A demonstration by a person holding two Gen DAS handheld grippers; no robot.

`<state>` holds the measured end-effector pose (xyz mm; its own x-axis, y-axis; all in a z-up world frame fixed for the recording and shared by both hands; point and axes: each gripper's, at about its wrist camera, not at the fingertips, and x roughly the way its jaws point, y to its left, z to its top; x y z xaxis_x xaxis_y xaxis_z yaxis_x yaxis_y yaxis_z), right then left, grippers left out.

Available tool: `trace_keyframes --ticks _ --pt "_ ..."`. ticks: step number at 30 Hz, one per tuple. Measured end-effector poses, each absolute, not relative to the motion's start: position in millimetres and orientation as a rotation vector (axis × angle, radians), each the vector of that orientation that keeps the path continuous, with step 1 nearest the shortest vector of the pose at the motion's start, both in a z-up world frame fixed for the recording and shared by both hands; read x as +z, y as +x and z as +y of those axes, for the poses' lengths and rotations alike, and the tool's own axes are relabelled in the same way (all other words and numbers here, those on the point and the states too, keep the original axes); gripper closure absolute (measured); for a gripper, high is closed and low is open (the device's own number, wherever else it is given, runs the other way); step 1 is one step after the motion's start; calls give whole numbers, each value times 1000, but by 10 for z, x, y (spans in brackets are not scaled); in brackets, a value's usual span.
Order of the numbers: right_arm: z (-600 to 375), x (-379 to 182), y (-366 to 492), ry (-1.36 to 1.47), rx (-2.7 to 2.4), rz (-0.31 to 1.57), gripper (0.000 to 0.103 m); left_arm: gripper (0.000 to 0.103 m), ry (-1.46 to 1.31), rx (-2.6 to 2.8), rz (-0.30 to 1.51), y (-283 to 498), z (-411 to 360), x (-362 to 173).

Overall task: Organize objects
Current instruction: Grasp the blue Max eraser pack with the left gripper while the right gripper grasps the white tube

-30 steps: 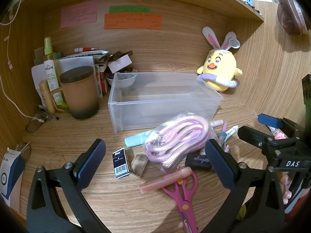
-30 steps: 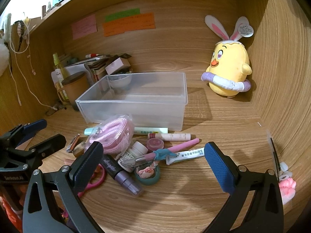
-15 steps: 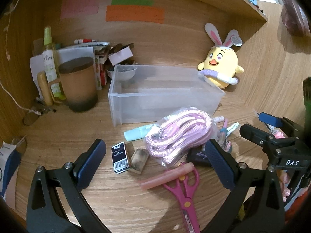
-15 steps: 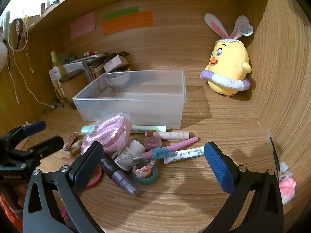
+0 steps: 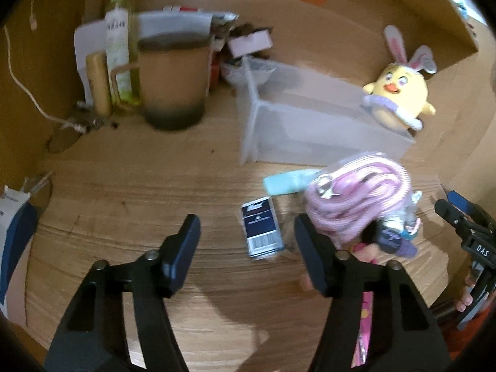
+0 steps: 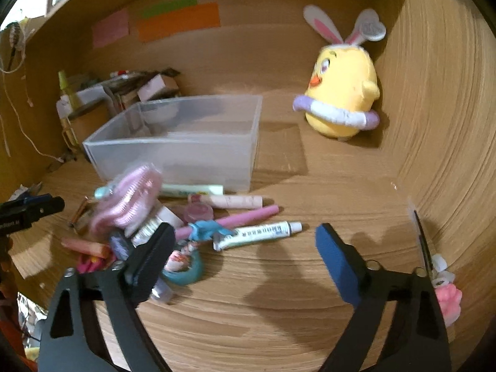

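A clear plastic bin (image 5: pixel 310 130) stands empty on the wooden desk; it also shows in the right wrist view (image 6: pixel 186 142). In front of it lies a pile: a bagged pink rope (image 5: pixel 356 198) (image 6: pixel 127 201), a dark staple box (image 5: pixel 260 228), a teal tube (image 5: pixel 288 181), a white ointment tube (image 6: pixel 257 232), a pink pen (image 6: pixel 235 220), a tape roll (image 6: pixel 186 271). My left gripper (image 5: pixel 245 241) is open and empty, low over the desk left of the staple box. My right gripper (image 6: pixel 241 248) is open and empty, near the ointment tube.
A brown lidded mug (image 5: pixel 173 80), a green bottle (image 5: pixel 119 37) and stacked papers stand at the back left. A yellow bunny plush (image 6: pixel 341 96) sits in the back right corner. A white cable (image 5: pixel 28 93) hangs down the left wall.
My left gripper has swung left and down toward the desk, its jaws narrower. My right gripper has moved forward and lower toward the pile.
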<state>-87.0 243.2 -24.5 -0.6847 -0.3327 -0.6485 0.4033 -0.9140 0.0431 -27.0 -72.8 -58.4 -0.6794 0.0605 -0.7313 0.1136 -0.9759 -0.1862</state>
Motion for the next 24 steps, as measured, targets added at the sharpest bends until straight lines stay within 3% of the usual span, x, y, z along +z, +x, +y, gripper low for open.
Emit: trace_keyframes --ticks 6,11,18,24 --pt "2361 -307 -900 1001 -2463 75 22 47 1342 -2796 391 -414 -744 -724" --pt "2178 -316 -771 966 -2409 149 23 47 1345 -2774 354 -442 -707 -758" --pt "2152 -449 -804 1033 -2385 192 52 52 1325 -2744 312 -434 -770 -757" --pt "2263 -443 -896 1065 -2373 127 55 52 1345 -2738 283 -462 -818 -750"
